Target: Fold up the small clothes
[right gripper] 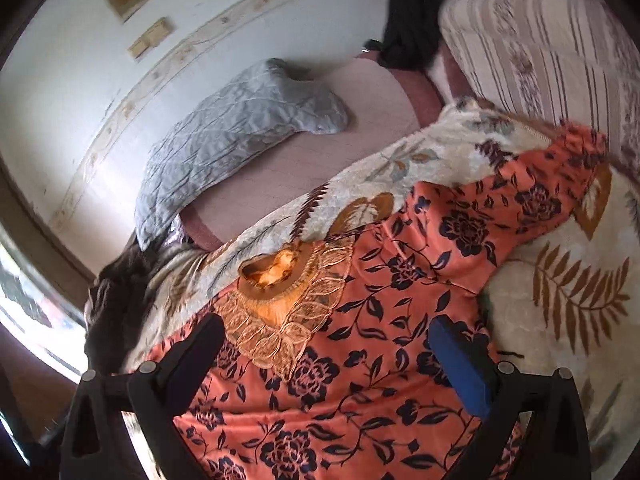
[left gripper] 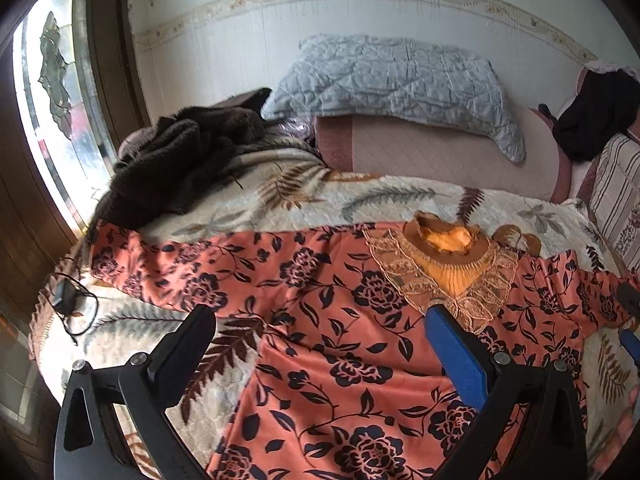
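An orange garment [left gripper: 332, 332] with dark flowers and a gold lace collar [left gripper: 452, 264] lies spread flat on a cream leaf-print blanket [left gripper: 280, 200]. Both sleeves stretch out sideways. My left gripper [left gripper: 320, 316] hovers open above the garment's chest, one finger black, the other blue. The right wrist view shows the same garment [right gripper: 360, 360], its collar [right gripper: 280, 300] and one sleeve [right gripper: 520, 200] reaching toward the upper right. My right gripper [right gripper: 326, 328] stands open over the garment's body with nothing between its fingers. Part of the right gripper [left gripper: 630, 320] shows at the left wrist view's right edge.
A grey quilted pillow [left gripper: 400, 84] leans on the wall behind. A dark brown fuzzy garment [left gripper: 180, 160] is heaped at the bed's back left by the window. Black clothing [left gripper: 596, 116] and a striped cushion [left gripper: 616, 192] lie at the right. A black cable [left gripper: 68, 304] rests at the left edge.
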`<state>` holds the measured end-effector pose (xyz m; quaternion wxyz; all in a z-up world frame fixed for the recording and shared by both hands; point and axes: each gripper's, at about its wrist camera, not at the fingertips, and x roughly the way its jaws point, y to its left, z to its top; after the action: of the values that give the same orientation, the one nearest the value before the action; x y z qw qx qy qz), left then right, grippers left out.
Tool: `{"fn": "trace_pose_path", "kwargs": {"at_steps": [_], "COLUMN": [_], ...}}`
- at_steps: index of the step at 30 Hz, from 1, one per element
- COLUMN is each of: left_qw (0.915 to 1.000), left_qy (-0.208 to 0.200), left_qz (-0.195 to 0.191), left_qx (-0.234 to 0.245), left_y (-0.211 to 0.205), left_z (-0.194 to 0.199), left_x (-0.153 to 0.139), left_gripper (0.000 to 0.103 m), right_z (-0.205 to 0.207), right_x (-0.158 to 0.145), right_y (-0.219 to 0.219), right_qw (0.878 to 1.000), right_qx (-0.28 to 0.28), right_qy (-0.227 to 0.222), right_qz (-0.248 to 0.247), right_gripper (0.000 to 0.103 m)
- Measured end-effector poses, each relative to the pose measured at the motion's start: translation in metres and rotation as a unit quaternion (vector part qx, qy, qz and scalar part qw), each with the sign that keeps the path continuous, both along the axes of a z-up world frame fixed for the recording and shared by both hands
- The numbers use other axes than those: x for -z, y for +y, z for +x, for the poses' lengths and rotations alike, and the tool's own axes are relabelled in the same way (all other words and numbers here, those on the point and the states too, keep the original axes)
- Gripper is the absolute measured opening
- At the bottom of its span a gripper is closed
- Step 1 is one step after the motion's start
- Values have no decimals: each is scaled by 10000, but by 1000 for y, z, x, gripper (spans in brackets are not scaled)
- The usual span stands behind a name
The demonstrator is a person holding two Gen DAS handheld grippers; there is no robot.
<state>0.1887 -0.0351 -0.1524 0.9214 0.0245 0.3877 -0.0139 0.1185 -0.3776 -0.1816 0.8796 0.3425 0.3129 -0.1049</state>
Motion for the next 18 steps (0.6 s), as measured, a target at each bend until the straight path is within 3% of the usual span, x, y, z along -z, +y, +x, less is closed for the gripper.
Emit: {"fn": "trace_pose_path", "kwargs": {"at_steps": [3,6,9,12,18], "left_qw": [9983,9972,9974,9977,9978], "left_qy": [526,668,643,636,601], "left_qz": [-169,-265,-259,-55,104], "left_qx": [169,208,209,214,247], "left_y": [-10,-13,-14,-18,-30], "left_z": [29,44,50,56,62], "left_x": [42,69,85,91,96], "left_gripper": [103,103,103,103,103], "right_z": [-1,-21,-37,-41,-7], "right_x": [42,75,88,83,76], "right_y": [-75,-148,-199,-226,-222], "right_qw": [9923,9672,9456,9458,9658], "right_qx": [904,1952,2534,2684,2249], "right_qy": [-107,-299,-515,-507,16], "right_qz": [845,1598,1974,1756,1292], "right_gripper": [103,102,100,100,100]}}
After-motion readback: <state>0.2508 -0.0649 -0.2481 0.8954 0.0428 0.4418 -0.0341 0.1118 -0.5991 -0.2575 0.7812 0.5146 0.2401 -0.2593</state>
